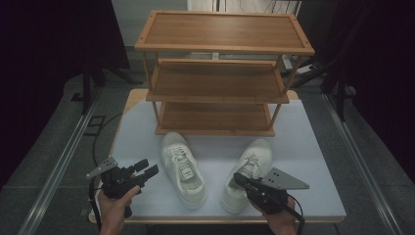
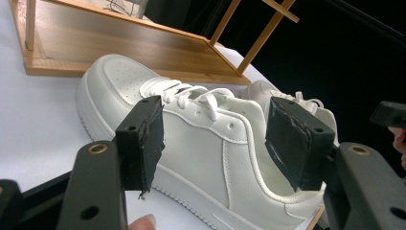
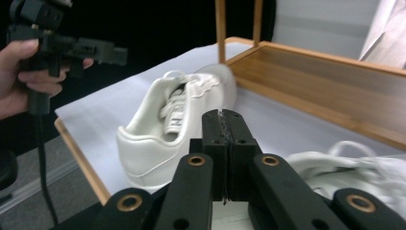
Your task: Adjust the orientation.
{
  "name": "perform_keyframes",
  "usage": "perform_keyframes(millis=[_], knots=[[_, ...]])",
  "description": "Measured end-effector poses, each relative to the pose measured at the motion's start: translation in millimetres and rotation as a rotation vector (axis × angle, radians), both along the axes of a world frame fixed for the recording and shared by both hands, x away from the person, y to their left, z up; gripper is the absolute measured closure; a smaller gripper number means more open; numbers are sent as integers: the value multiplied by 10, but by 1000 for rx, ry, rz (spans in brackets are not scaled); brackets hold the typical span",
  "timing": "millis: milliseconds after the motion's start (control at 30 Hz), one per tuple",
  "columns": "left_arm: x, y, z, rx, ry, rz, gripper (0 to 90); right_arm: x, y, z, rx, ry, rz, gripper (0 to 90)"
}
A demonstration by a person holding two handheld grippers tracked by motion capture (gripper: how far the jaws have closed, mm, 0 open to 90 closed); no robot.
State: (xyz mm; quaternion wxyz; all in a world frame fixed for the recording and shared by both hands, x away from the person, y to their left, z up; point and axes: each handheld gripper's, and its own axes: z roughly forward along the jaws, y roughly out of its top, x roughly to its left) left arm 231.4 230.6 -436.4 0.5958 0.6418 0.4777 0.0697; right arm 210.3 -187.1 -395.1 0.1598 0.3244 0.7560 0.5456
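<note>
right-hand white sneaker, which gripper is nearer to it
Right. The right gripper sits at the right-hand sneaker, over its heel opening, jaws shut. The left gripper is beyond the other sneaker, jaws open.

Held low at the near edge, one gripper in each hand. Left gripper (image 1: 149,169) kept level, jaws spread wide apart, pointed rightward. Right gripper (image 1: 238,178) angled inward, jaws pressed together, pads touching, nothing between.
</note>
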Motion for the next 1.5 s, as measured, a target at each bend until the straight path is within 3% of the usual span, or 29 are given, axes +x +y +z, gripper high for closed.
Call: perform_keyframes(millis=[200,433,800,1000,1233,1500], knots=[[3,-25,-11,-1,8,-7,385,-6,264,-124,-36,39,52,891],[0,-50,-17,1,10,-12,385,-45,636,-275,-122,61,102,892],[-1,-42,-14,-3,8,-10,385,-56,831,-363,-239,41,49,891],[-11,-25,-1,-7,7,-7,386,-109,915,-377,-261,18,57,892],[-15,17,-5,-19,9,1,386,-173,1044,-390,-264,12,117,892],[-26,54,11,-29,5,8,387,-136,974,-357,-258,-2,51,892]])
